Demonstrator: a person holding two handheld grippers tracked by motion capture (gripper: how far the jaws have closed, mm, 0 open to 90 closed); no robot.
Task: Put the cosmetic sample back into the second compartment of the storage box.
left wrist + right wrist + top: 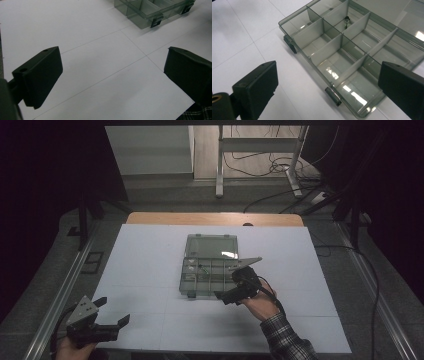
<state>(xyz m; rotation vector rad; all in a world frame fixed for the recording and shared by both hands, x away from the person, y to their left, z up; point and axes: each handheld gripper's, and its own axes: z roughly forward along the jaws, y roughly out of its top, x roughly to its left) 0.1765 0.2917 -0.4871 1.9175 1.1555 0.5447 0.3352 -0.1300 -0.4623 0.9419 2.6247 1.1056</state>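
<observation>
Nearest us, our left gripper (111,313) hovers wide open, empty, over the white surface's (150,265) near left corner. Mid-surface lies the clear compartment box (210,270), lid open. Our right gripper (235,282), jaws wide, empty, hangs at its near right edge.

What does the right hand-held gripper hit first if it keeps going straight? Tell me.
Most likely the clear compartment box: the right hand-held gripper, jaws open, points at its near wall, though depth is hard to judge.
</observation>
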